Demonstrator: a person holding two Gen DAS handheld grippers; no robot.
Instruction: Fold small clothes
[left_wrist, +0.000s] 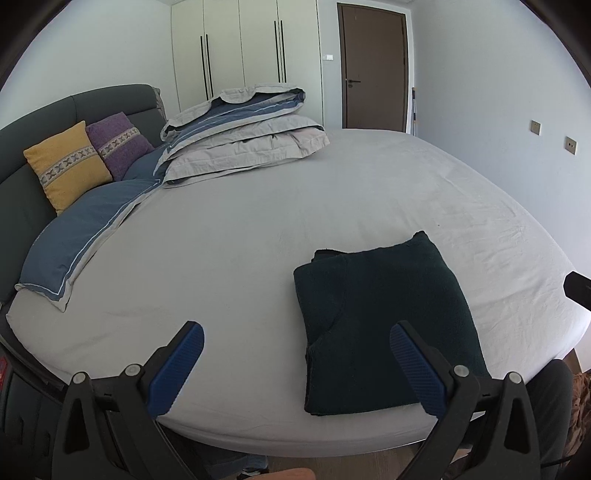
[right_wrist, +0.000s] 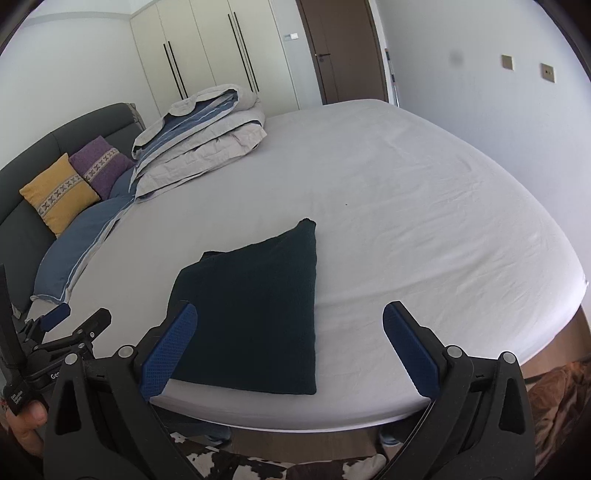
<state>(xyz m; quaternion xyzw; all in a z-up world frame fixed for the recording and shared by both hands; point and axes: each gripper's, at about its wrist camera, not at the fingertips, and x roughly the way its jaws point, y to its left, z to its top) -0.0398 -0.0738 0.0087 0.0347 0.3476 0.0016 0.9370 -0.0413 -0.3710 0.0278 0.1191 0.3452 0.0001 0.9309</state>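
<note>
Folded dark garment (left_wrist: 384, 317) partly hidden behind left claw (left_wrist: 295, 363) fingers

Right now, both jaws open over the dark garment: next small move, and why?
Probably pull both grippers back from the bed. The garment already lies as a flat folded rectangle near the front edge, the left gripper and right gripper are wide open with nothing held, and no other loose clothing shows on the sheet.
</note>
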